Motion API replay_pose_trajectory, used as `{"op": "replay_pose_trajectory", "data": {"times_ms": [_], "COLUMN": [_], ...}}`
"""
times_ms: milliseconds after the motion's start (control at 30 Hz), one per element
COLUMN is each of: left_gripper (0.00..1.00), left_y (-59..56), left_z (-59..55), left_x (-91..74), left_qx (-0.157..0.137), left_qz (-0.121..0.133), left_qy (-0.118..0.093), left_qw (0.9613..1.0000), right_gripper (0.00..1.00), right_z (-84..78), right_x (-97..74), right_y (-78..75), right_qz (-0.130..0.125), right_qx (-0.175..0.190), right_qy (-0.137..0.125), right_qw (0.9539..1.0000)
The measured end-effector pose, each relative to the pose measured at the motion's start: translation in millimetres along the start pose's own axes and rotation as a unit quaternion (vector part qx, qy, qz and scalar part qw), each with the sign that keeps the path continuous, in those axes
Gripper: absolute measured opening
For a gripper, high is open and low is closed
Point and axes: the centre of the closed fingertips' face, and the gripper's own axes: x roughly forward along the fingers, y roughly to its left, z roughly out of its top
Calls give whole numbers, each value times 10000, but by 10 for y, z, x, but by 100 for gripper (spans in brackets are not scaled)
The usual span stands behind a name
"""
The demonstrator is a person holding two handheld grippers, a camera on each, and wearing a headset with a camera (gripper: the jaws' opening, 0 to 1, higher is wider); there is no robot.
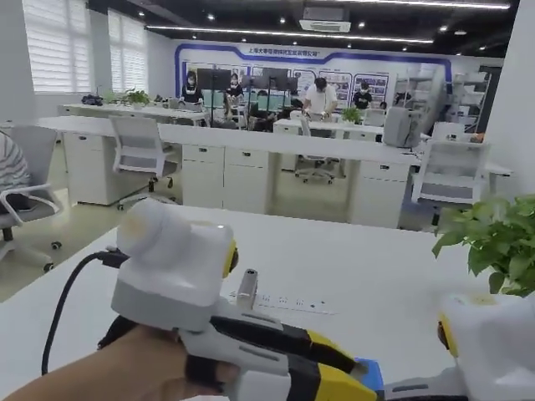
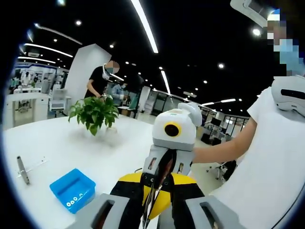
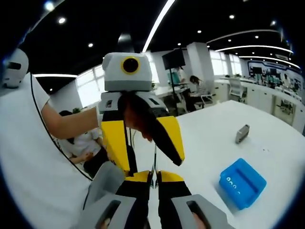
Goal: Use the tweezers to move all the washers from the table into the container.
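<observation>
Claws nose to nose above the worktop (image 3: 214,138): right claw (image 3: 153,177) narrow on tweezers (image 3: 154,164); left claw (image 2: 157,188), we cannot tell. Blue container (image 3: 242,183), washers (image 2: 74,201) inside.

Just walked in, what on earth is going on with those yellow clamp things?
A person at a white table holds a gripper in each hand, pointed tip to tip above it. The right gripper has its jaws nearly closed on something thin, probably the tweezers. The left gripper faces it with jaws apart. A blue container on the table already holds a few washers.
</observation>
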Motion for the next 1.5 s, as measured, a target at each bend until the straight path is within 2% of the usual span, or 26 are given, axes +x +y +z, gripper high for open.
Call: {"op": "replay_pose_trajectory", "data": {"times_ms": [67, 133, 233, 300, 367, 433, 467, 567, 633, 767, 833, 933, 1000, 1300, 1433, 1500], "left_gripper": [16, 14, 9, 5, 3, 0, 0, 0, 0, 0, 0, 0, 0, 0, 0, 0], "left_y": [-4, -21, -6, 3, -23, -31, -69, -29, 41, 112, 123, 127, 136, 178, 179, 203], "left_z": [-9, -36, -60, -48, -37, -44, -46, -29, -2, 72, 139, 143, 137, 150, 117, 43], "left_x": [7, 14, 14, 12, 10, 14, 15, 17, -13, -97, -124, -138, -139, -129, -110, -110], "left_qx": [-67, -118, -34, -5, 30, 143, 269, 221, 160, 329, 328, 322, 325, 290, 250, 294], "left_qz": [-109, -226, -212, -220, -347, -396, -517, -415, -314, -199, -183, -201, -197, -125, -114, -15], "left_qy": [-63, -21, 43, 5, -17, 3, -2, -50, -105, -274, -458, -445, -437, -486, -467, -347], "left_qw": [9999, 9997, 9998, 9998, 9994, 9991, 9983, 9989, 9993, 9989, 9982, 9983, 9983, 9983, 9985, 9990], "right_gripper": [2, 1, 2, 2, 2, 2, 2, 3, 5, 7, 12, 12, 12, 10, 5, 4], "right_z": [-30, -54, -79, -79, -73, -76, -77, -54, -46, -31, -81, -136, -127, -160, -190, -273], "right_x": [-7, -5, 1, 11, 19, 24, 24, 20, 11, -21, -13, -2, 5, 28, 30, 29], "right_y": [8, 0, 11, 17, 23, 24, 21, 22, -16, -99, -122, -167, -165, -218, -199, -242], "right_qz": [-16, -40, -11, 14, 20, 31, 28, 60, -2, -88, -34, -93, 16, 140, 167, 18], "right_qx": [-5, -15, 6, 20, 20, 48, 38, 22, 16, 72, 220, 228, 488, 803, 794, 512], "right_qy": [17, 42, 91, 98, 73, 72, 63, -61, -198, -425, -355, -433, -597, -844, -871, -742], "right_qw": [10000, 10000, 10000, 9999, 10000, 10000, 10000, 10000, 9998, 9990, 9991, 9988, 9970, 9931, 9929, 9959]}}
